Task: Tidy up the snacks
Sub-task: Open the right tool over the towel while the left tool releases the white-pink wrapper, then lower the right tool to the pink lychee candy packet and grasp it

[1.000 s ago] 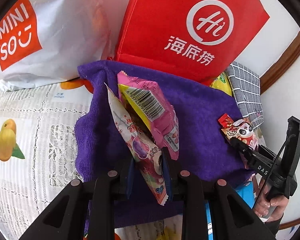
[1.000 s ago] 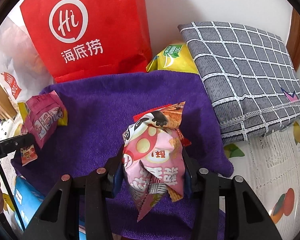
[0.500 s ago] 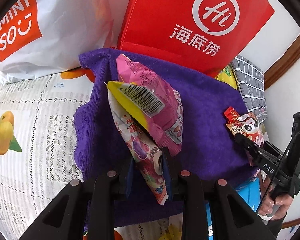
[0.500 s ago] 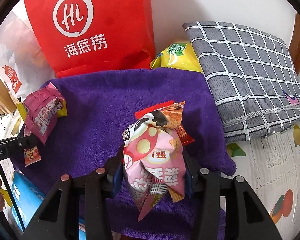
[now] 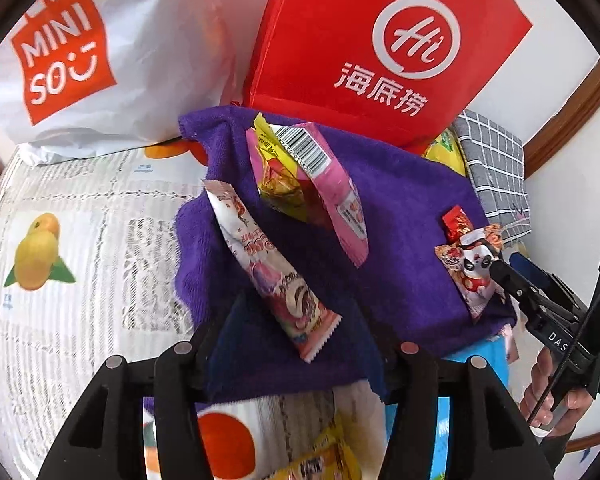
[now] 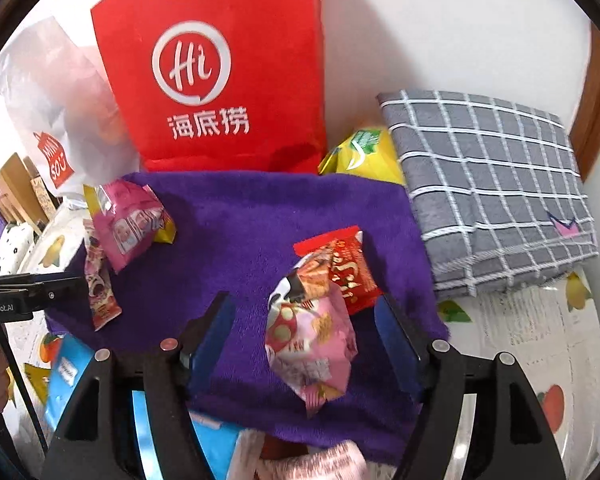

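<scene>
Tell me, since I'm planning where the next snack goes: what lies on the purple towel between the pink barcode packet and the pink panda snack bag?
In the right wrist view, only bare purple towel lies between the pink barcode packet and the pink panda snack bag.

Counted on the purple towel [image 6: 260, 216]: four snack packets, namely one pink packet with a barcode [image 5: 324, 184], one long white-and-pink packet [image 5: 268, 268], one pink panda-print packet [image 6: 312, 336] and one red packet [image 6: 348, 268]. Behind the towel: two carrier bags, one red [image 6: 220, 68] and one white [image 5: 100, 56]. One yellow packet [image 6: 364, 156] between red bag and folded cloth. One grey checked cloth [image 6: 492, 192], folded. One blue box [image 6: 66, 368] at the towel's near edge. Two claws in use, left [image 5: 298, 344] and right [image 6: 306, 336], both standing wide.
</scene>
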`<state>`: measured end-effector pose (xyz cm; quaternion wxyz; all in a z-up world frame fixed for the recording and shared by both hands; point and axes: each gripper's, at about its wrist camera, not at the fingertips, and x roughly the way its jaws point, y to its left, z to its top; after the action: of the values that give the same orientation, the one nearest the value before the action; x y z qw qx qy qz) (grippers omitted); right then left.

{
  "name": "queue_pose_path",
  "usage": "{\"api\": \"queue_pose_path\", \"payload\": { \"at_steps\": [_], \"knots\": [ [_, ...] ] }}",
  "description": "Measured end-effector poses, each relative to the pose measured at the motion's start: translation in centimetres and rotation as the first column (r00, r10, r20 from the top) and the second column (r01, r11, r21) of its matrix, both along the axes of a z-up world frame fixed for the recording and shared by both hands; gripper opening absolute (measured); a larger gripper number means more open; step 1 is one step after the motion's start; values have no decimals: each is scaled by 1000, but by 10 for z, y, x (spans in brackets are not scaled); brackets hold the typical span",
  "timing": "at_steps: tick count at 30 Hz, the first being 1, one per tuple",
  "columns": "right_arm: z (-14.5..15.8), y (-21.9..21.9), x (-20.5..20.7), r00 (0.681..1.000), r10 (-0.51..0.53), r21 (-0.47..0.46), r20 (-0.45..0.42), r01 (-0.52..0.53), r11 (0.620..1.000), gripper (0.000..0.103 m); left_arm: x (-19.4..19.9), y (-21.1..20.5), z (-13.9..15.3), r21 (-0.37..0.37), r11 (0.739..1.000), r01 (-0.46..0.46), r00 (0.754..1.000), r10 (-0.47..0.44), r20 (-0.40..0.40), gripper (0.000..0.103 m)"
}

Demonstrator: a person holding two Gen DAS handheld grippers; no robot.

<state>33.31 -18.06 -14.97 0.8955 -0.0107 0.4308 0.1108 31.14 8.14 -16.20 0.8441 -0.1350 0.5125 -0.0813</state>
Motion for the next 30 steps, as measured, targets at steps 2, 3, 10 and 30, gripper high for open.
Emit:
{"api": "queue_pose_path", "payload": {
  "at_steps": [2, 3, 10, 30],
  "knots": [
    [6, -7, -9, 1000, -18, 9, 4, 18, 1000, 72, -7, 2, 6, -6, 1000, -3, 1000, 3, 10, 53],
    [9, -13, -12, 1000, -30, 17, 6, 30, 999, 72, -12, 3, 9, -9, 1000, -6, 1000, 6, 17, 54],
    [15, -51, -40, 995, -96, 62, -39, 99, 993, 68, -38, 10, 24, -16, 1000, -21, 999, 22, 35, 56],
    [-35, -49, -142, 989, 42, 56, -143, -35, 998, 68, -115, 24, 39, -18, 998, -67, 997, 67, 45, 56]
  ]
}}
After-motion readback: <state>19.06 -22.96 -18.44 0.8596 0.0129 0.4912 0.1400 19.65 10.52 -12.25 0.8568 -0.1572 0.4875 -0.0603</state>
